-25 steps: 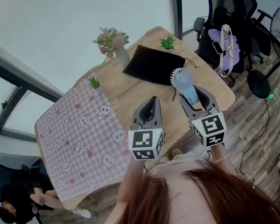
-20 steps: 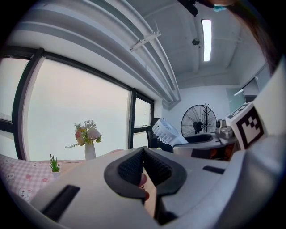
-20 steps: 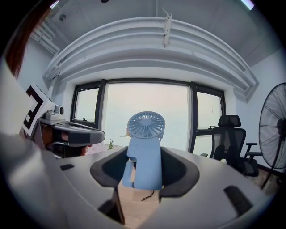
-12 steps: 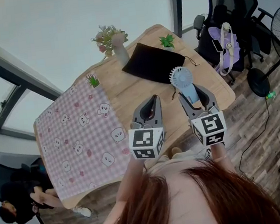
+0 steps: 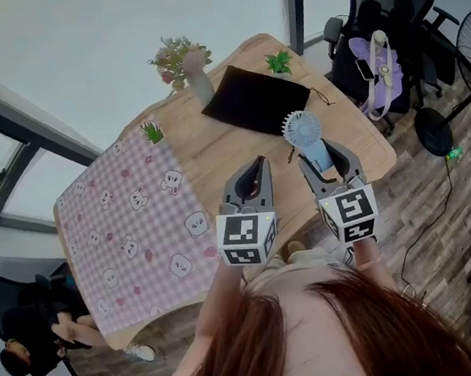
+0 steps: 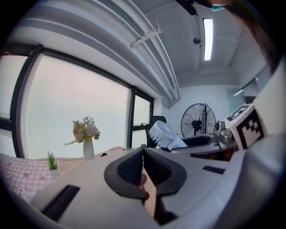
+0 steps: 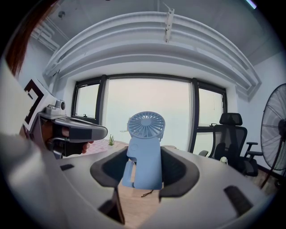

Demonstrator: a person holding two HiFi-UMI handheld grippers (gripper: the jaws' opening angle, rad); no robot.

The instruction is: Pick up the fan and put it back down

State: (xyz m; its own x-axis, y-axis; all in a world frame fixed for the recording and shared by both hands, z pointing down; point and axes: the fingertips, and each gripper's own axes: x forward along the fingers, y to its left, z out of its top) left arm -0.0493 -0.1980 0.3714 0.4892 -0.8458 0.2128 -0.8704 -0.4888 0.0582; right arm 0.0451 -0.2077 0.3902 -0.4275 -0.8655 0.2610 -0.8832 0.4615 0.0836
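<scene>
The fan (image 5: 305, 132) is being pinched by its handle between the jaws of the right gripper (image 5: 326, 161) and seems to be hanging just clear of the table (image 5: 213, 147). Judging by that, the pick-up is looking done and only the setting down is waiting. The left gripper (image 5: 253, 172) is idling alongside, its jaws pressed together on nothing.

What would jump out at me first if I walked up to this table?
Probably the pale blue fan, clamped between the jaws of the right gripper over the right side of the table. Next, the pink checked cloth covering its left part, and the vase of flowers at its far edge.
</scene>
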